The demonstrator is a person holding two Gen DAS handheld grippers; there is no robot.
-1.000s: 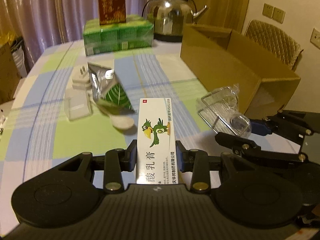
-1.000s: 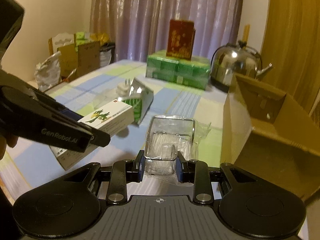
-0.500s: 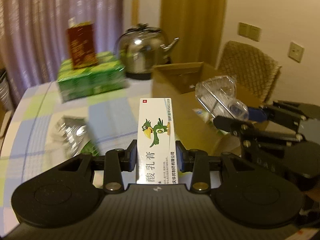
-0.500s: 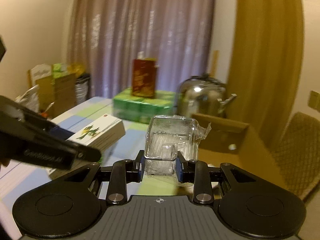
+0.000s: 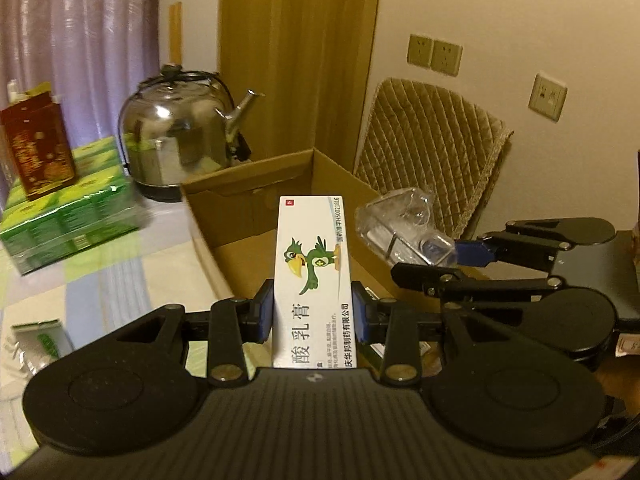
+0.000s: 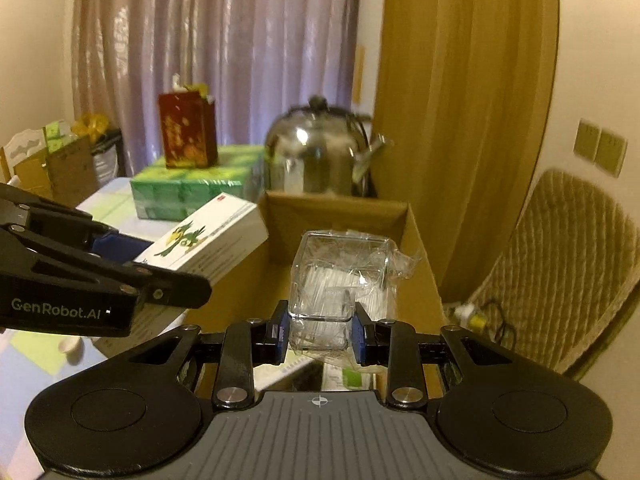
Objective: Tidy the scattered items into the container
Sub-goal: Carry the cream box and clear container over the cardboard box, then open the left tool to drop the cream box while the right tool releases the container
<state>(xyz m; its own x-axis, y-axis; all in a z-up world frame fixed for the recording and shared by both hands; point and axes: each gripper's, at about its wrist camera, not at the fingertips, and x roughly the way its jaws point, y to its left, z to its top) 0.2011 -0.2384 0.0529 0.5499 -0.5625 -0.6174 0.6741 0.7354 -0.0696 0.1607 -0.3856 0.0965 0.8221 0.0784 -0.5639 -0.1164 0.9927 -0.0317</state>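
left gripper [image 5: 313, 314] clamped on a white rectangular medicine carton printed with a green cartoon parrot [image 5: 312, 280], now held above the near edge of the open brown cardboard box [image 5: 256, 200] instead of over the checked tablecloth [image 5: 120, 280] as a second ago. right gripper [image 6: 318, 338] closed on a clear plastic-wrapped pack of white sticks [image 6: 340, 276], likewise lifted off the table and carried over the box opening. both items in the air, side by side, not yet inside. green-and-silver foil pouch [image 5: 40, 338] pushed to the left view's lower left edge. shiny steel kettle [image 5: 180, 136] and green wrapped bundle of packs [image 5: 68, 216] unmoved behind.
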